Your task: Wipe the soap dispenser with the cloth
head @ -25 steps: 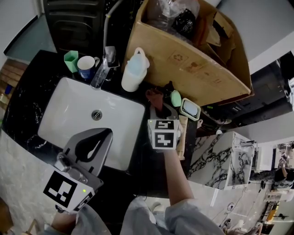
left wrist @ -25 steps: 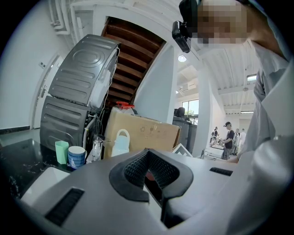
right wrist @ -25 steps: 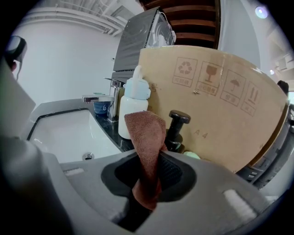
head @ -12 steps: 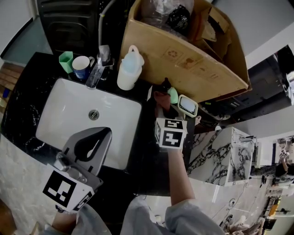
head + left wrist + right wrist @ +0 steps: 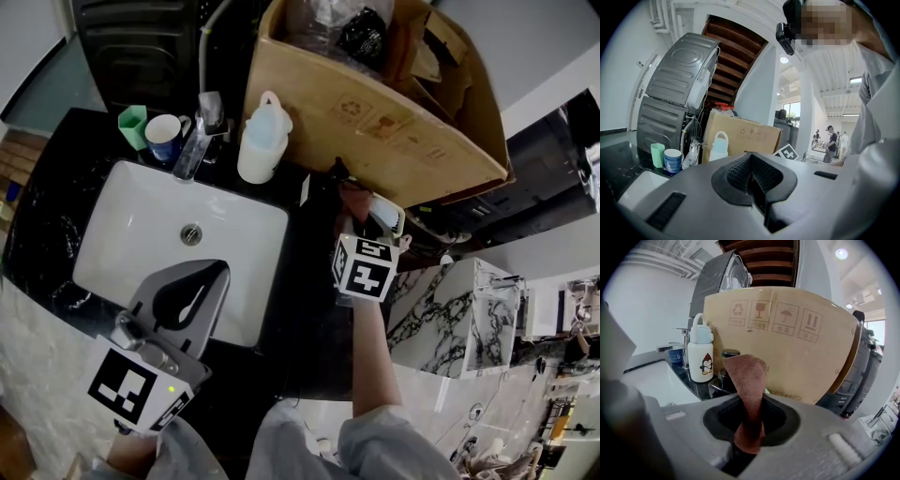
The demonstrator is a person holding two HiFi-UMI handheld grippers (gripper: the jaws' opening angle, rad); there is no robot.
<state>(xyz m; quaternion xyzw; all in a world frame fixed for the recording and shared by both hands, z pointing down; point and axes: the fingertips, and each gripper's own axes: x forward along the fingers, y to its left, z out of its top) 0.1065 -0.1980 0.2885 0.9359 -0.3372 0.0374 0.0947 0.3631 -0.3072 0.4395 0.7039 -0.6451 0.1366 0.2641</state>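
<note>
My right gripper [image 5: 351,223] is shut on a brownish-red cloth [image 5: 747,380] that sticks up from between its jaws. In the head view the cloth [image 5: 354,200] is at the back of the black counter, right beside the dark soap dispenser [image 5: 332,174]. In the right gripper view the dispenser's black pump cap [image 5: 730,353] shows just behind and left of the cloth; I cannot tell if they touch. My left gripper [image 5: 190,292] hovers over the front of the white sink, its jaws shut with nothing between them [image 5: 752,176].
A white bottle with a penguin print [image 5: 262,141] stands left of the dispenser. A large cardboard box [image 5: 375,112] rises right behind them. The white sink basin [image 5: 122,234], faucet [image 5: 192,150], blue mug [image 5: 164,134] and green cup [image 5: 132,120] lie to the left. A small white tray [image 5: 386,214] sits right of the cloth.
My right gripper has carried the cloth to the right and toward the box, closer to the dispenser; it now hides the green item there. The left gripper has stayed put.
</note>
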